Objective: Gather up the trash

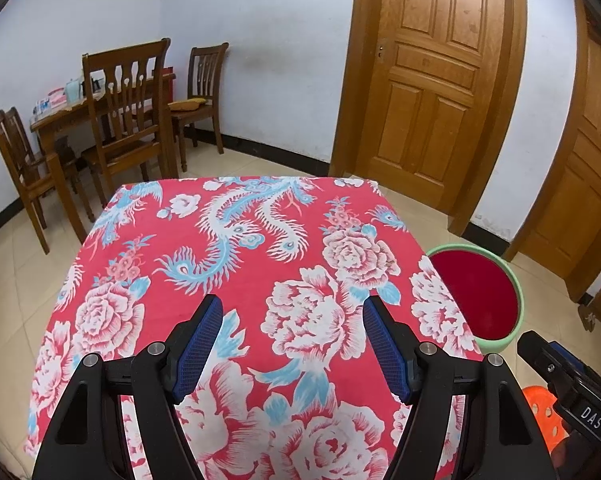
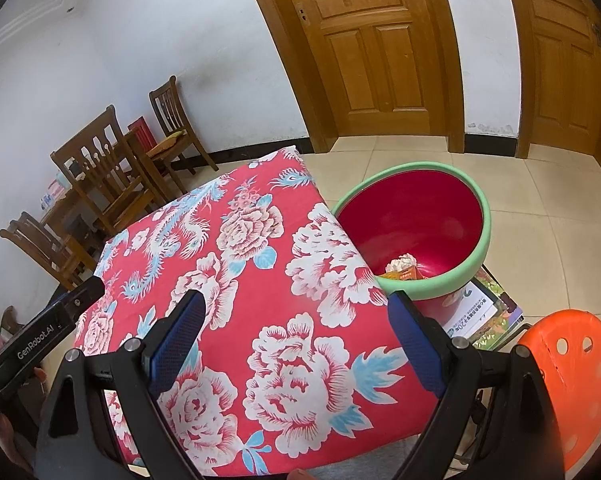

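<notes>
Over the table point(image 1: 256, 264), which is draped in a red cloth printed with white peonies and blue phoenixes, the left gripper point(image 1: 292, 312) hangs with its blue-padded fingers point(image 1: 204, 344) spread wide and nothing between them. The right gripper point(image 2: 296, 312) hovers above the table's near right corner, its fingers point(image 2: 416, 344) likewise parted and holding nothing. Just off the table's right edge stands the bin point(image 2: 476, 240), a round pail with a pale green rim and a deep red inside; in the right wrist view its mouth tilts toward the camera and its left side is cut off by the cloth's edge. The trash point(image 2: 402, 268) lies at the bottom of that bin, against the side nearest the table: a crumpled white wad with an orange-and-green wrapper just in front of it. Too little of the wrapper shows to tell which way its long axis runs. In the left wrist view the bin point(image 1: 518, 292) shows only its red wall and rim, with its contents hidden. The bin rests on a stack of printed booklets point(image 2: 484, 312) on the tiled floor, and an orange plastic stool point(image 2: 572, 364) with round holes stands near it, beside the table's near right corner. Beyond the far edge are wooden doors point(image 1: 432, 80) and, to the left, a wooden dining table with chairs point(image 1: 128, 112).
</notes>
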`<act>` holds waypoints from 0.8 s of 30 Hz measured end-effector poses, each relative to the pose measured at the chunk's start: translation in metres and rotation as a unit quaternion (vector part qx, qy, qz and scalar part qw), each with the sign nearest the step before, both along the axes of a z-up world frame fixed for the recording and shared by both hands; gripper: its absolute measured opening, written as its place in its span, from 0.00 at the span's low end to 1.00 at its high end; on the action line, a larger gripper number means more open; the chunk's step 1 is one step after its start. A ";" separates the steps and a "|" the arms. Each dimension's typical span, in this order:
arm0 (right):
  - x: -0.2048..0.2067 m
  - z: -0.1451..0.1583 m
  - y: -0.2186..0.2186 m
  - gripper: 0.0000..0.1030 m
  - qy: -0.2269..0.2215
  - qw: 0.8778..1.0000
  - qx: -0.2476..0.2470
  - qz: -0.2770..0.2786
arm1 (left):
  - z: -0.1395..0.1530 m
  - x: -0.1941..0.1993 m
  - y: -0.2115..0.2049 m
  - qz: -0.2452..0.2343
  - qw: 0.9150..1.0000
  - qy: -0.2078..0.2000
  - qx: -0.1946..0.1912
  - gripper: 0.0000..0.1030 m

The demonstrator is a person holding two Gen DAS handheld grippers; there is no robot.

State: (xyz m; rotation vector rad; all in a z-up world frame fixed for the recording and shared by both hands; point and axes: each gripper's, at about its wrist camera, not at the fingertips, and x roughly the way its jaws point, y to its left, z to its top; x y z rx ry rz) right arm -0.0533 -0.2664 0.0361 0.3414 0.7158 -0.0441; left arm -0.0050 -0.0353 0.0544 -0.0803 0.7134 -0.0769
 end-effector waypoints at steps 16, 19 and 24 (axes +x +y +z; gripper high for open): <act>0.000 0.000 -0.001 0.89 0.001 1.000 0.001 -0.001 | 0.005 -0.004 -0.001 -0.004 1.000 -0.001 -0.004 0.72; 0.000 0.000 -0.001 0.89 0.001 1.000 0.000 -0.001 | 0.005 -0.004 -0.002 -0.003 1.000 -0.001 -0.004 0.72; 0.000 0.000 -0.001 0.89 0.001 1.000 0.000 -0.001 | 0.004 -0.004 0.000 -0.003 1.000 -0.001 -0.004 0.72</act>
